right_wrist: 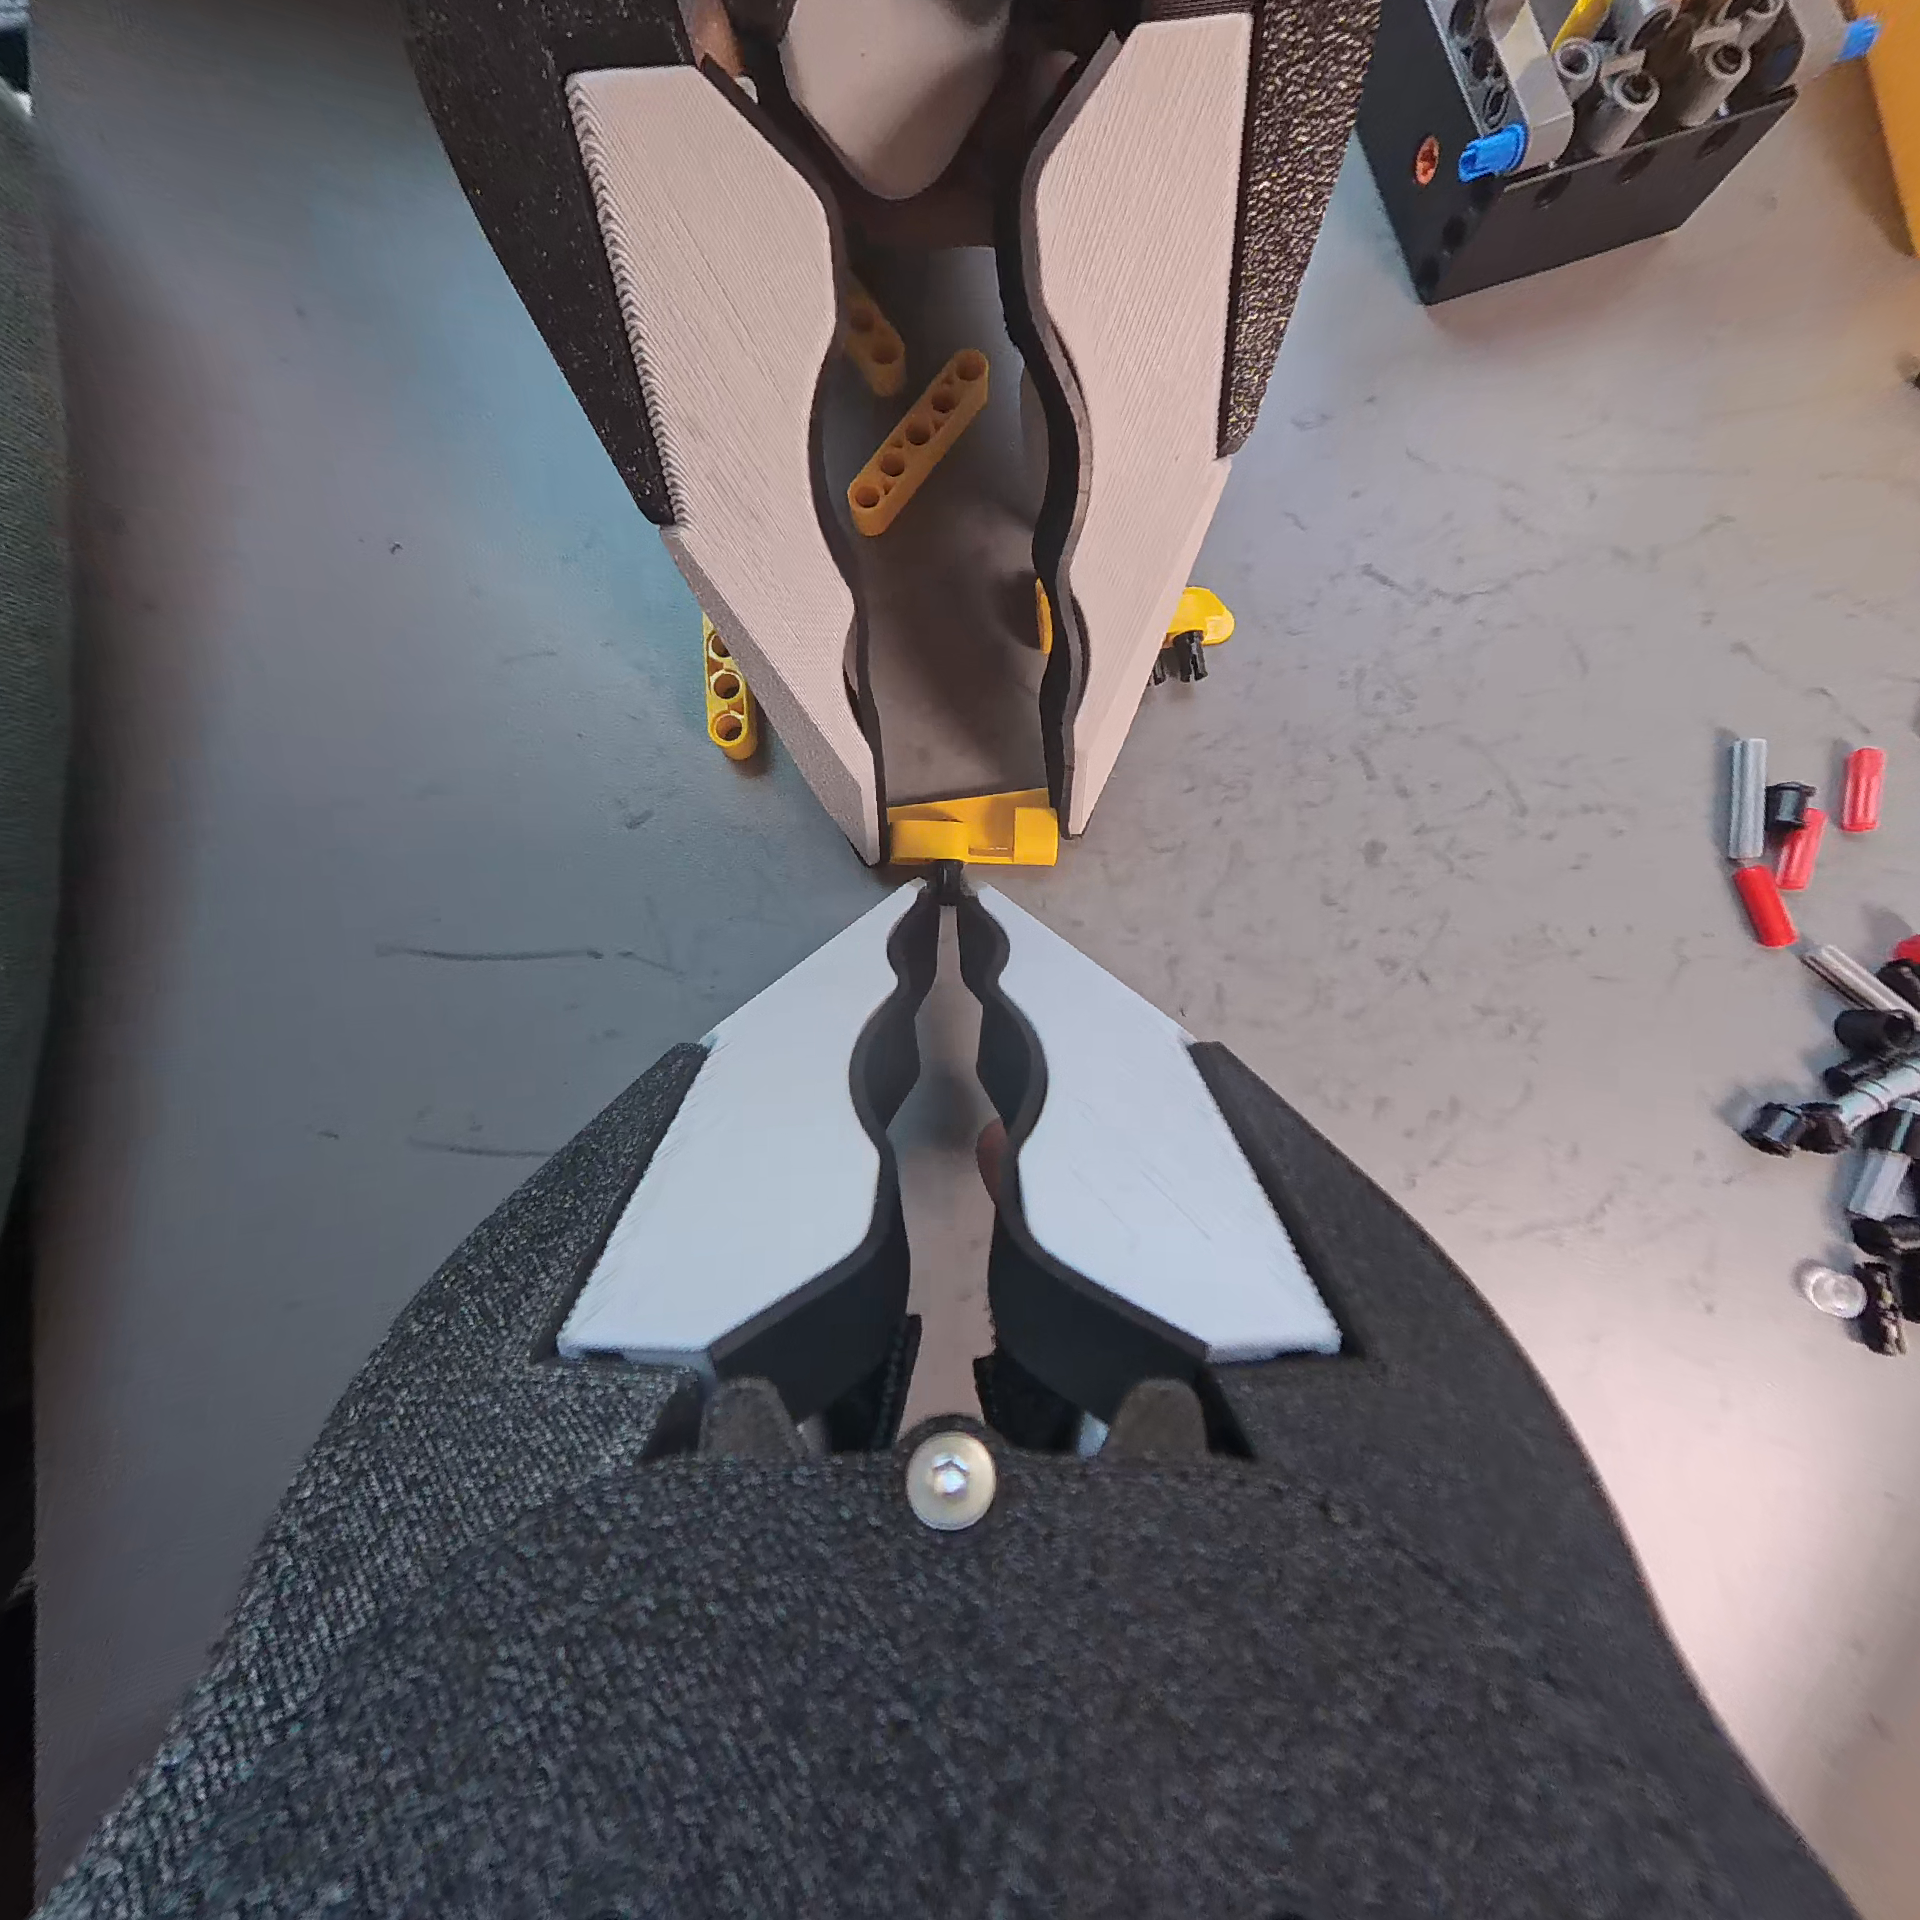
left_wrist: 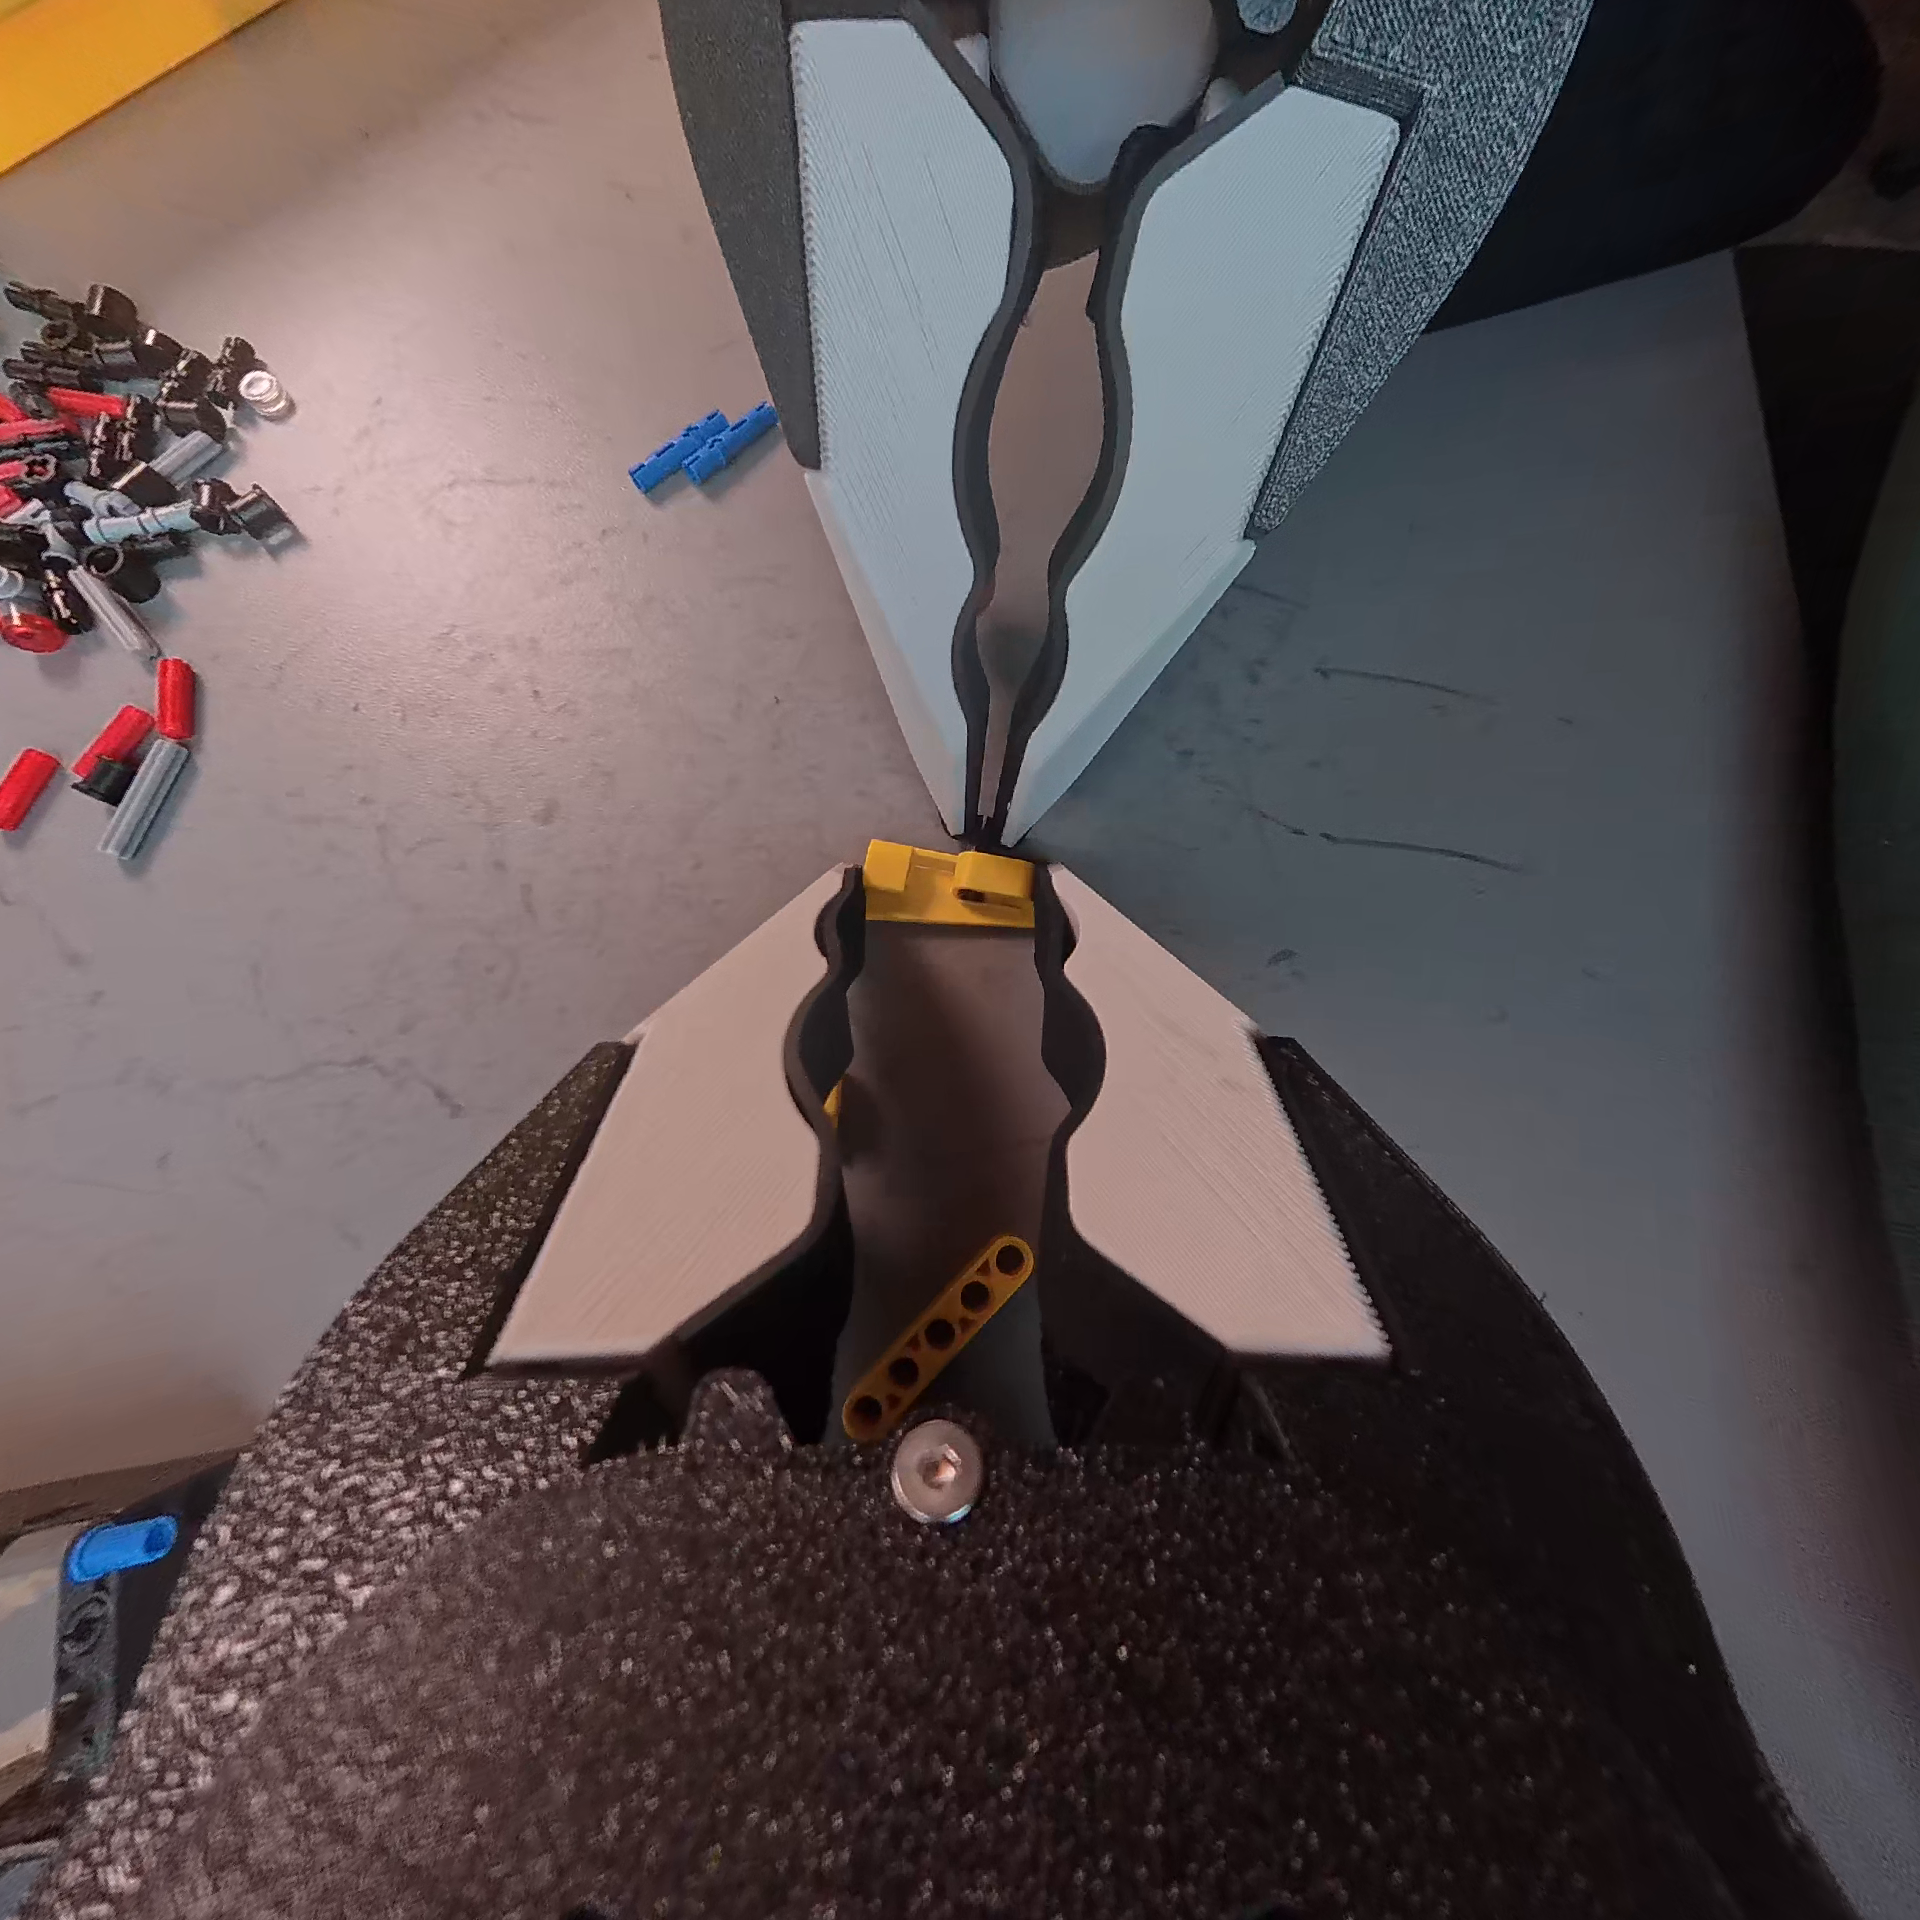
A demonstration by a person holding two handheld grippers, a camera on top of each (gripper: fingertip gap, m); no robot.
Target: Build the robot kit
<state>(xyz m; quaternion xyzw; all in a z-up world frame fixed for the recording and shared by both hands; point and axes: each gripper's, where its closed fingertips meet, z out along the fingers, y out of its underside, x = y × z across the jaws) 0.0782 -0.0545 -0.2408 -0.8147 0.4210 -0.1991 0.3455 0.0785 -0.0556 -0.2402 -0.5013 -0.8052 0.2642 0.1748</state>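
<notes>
The yellow brick piece [left_wrist: 948,885] is pinched in the left tool [left_wrist: 950,883], above the gray counter [left_wrist: 468,935]. The right tool [right_wrist: 948,891] squeezes a tiny black pin [right_wrist: 948,879] touching it. No writing shows.

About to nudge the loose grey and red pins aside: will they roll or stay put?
The grey and red pins look like smooth cylinders, so they probably roll sideways on the flat table. They seem small and light, likely scattering easily. Being hard plastic, they should not bend.
</notes>
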